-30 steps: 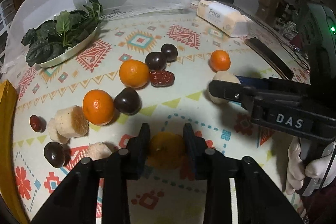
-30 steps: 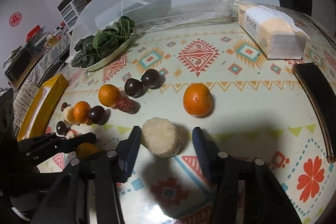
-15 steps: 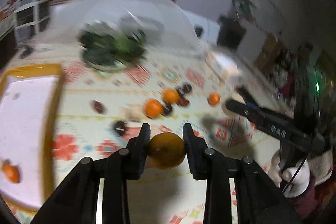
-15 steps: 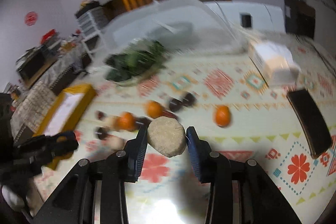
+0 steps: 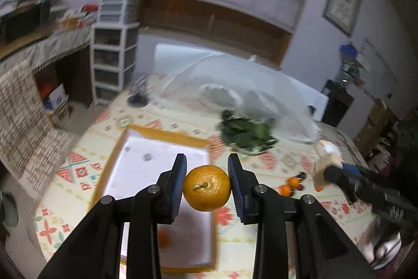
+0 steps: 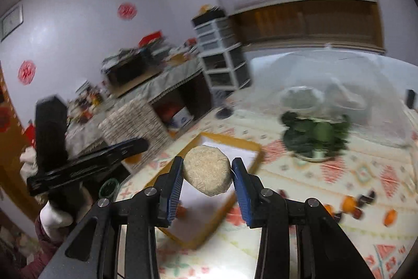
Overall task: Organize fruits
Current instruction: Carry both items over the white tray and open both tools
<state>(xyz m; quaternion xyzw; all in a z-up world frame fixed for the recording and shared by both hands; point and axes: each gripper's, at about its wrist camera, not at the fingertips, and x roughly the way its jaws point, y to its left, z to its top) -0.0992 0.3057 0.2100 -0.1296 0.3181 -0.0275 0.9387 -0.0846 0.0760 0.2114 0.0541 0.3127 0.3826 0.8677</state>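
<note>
My left gripper [image 5: 207,183] is shut on an orange [image 5: 207,188] and holds it in the air over the right side of the yellow-rimmed white tray [image 5: 167,134]. One small orange [image 5: 163,239] lies in the tray. My right gripper [image 6: 206,175] is shut on a pale beige round fruit piece [image 6: 207,173], held in the air above the same tray [image 6: 244,145]. The right gripper also shows at the right of the left wrist view [image 5: 339,179]. Several oranges [image 5: 286,188] and dark fruits [image 6: 361,200] lie on the patterned tablecloth.
A plate of green leaves [image 5: 247,134] stands by a white mesh food cover [image 5: 250,85] behind the tray. A drawer unit [image 5: 113,49] and cluttered shelves stand past the table's far left. The other hand-held gripper [image 6: 86,164] is at left in the right wrist view.
Both grippers closed on their fruit, lifted it off the table and swung left. The tray has come under them and the loose fruit now lies far to the right.
</note>
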